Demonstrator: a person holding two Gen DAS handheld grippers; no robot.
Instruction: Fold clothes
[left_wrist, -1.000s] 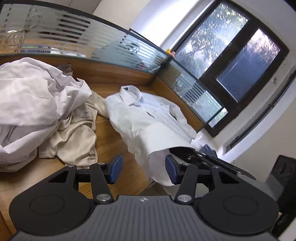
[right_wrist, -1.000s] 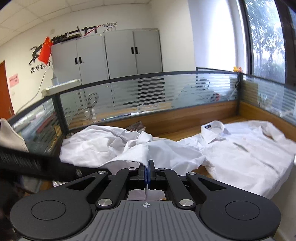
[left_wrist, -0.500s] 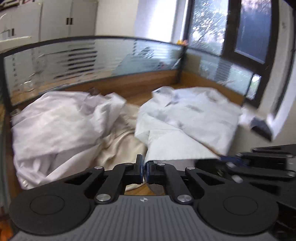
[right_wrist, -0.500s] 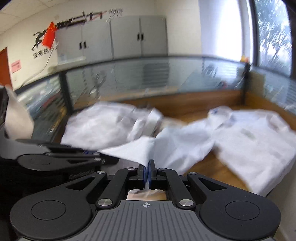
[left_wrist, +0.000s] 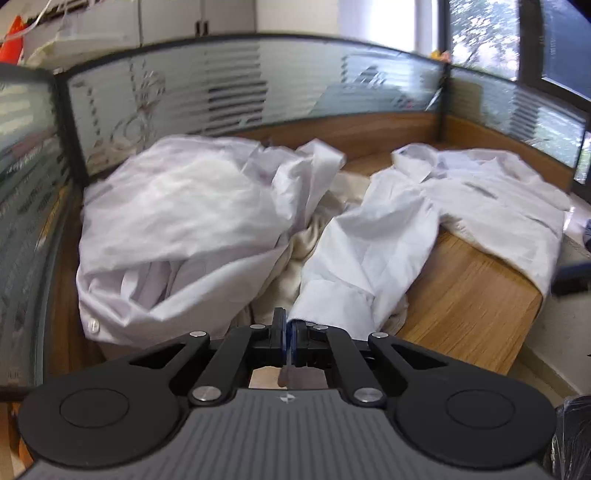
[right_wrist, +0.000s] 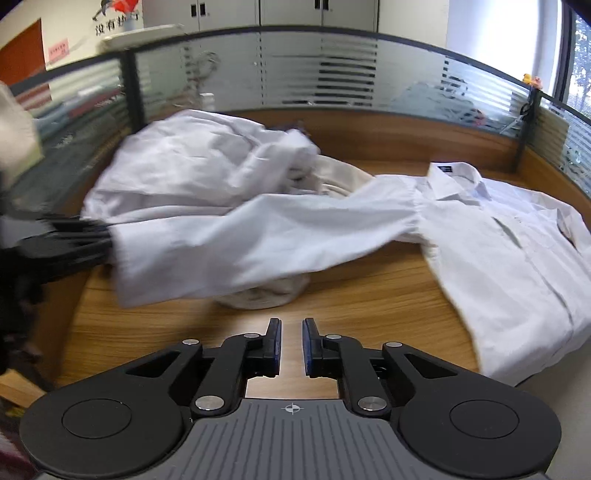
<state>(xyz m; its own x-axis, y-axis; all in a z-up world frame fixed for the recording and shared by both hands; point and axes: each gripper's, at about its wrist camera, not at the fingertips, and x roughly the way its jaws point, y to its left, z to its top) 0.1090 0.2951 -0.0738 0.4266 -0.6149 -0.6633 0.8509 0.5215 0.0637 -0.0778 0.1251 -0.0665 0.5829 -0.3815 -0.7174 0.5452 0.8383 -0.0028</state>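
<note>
A white collared shirt (right_wrist: 517, 236) lies spread on the wooden desk (right_wrist: 369, 295), its body to the right. Its long sleeve (right_wrist: 258, 236) stretches leftward across the desk. In the right wrist view my left gripper (right_wrist: 74, 243) holds the cuff end at the far left. From the left wrist view the left gripper (left_wrist: 285, 332) has its pads pressed on the cuff of the sleeve (left_wrist: 362, 251), and its jaws are starting to open. My right gripper (right_wrist: 291, 343) hangs over bare wood in front of the sleeve, jaws opening, nothing between them.
A heap of crumpled white clothes (right_wrist: 192, 162) fills the back left of the desk, with a beige garment (right_wrist: 258, 291) poking out under the sleeve. Frosted glass partitions (right_wrist: 295, 74) ring the desk's far side. Bare wood lies along the front edge.
The left gripper went from open to shut on the cuff and sank. The right gripper let go of the white cloth, parted its jaws and dropped toward the desk. The sleeve now lies stretched left.
</note>
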